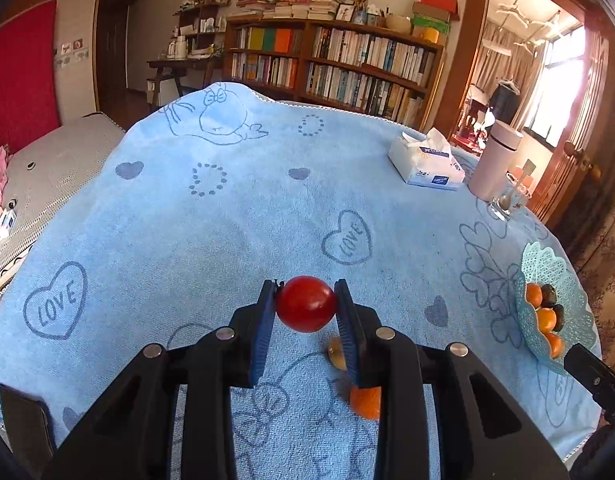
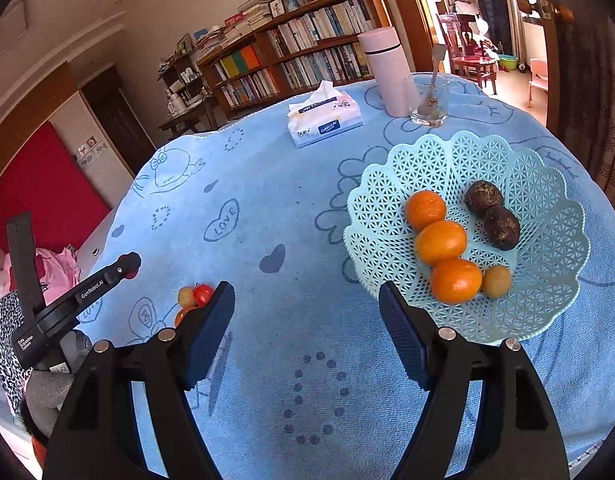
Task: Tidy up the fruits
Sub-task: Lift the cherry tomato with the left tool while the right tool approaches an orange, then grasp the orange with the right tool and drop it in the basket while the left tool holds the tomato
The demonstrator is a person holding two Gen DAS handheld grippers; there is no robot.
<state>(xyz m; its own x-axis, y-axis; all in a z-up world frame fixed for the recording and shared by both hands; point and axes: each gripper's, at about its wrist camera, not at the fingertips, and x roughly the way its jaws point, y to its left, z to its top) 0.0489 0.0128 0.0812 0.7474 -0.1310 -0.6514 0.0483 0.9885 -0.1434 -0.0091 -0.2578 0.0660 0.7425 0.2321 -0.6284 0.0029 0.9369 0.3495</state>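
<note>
Fingers of the left gripper (image 1: 306,304) were clamped on a red tomato (image 1: 306,304), one blue pad (image 1: 264,332) pressed to each side, w/ the tomato held clear of the blue tablecloth (image 1: 227,220). Below and to the right of that grip, an orange fruit (image 1: 366,402) and a small yellowish fruit (image 1: 336,354) were seen on the cloth, both partly hidden by the right-hand finger.

Fingers of the right gripper (image 2: 307,324) were held wide apart, w/ nothing between them, over bare cloth just beside the pale green lattice basket (image 2: 547,208). Inside the basket, three oranges (image 2: 440,242) were lined up in a row, two dark brown fruits (image 2: 501,227) were set beside them, touching each other, and a small tan fruit (image 2: 496,281) was lodged next to the nearest orange.

From the right wrist view, a little cluster of loose fruit (image 2: 195,296) (red, yellowish, orange) was left on the cloth near the left finger, approx. between the two grippers.

At the far side of the table, a tissue pack (image 2: 325,120), a pink flask (image 2: 385,74) and a glass w/ a spoon (image 2: 427,100) were stood close together, well apart from the fruit. Bookshelves (image 1: 331,64) were seen behind.
</note>
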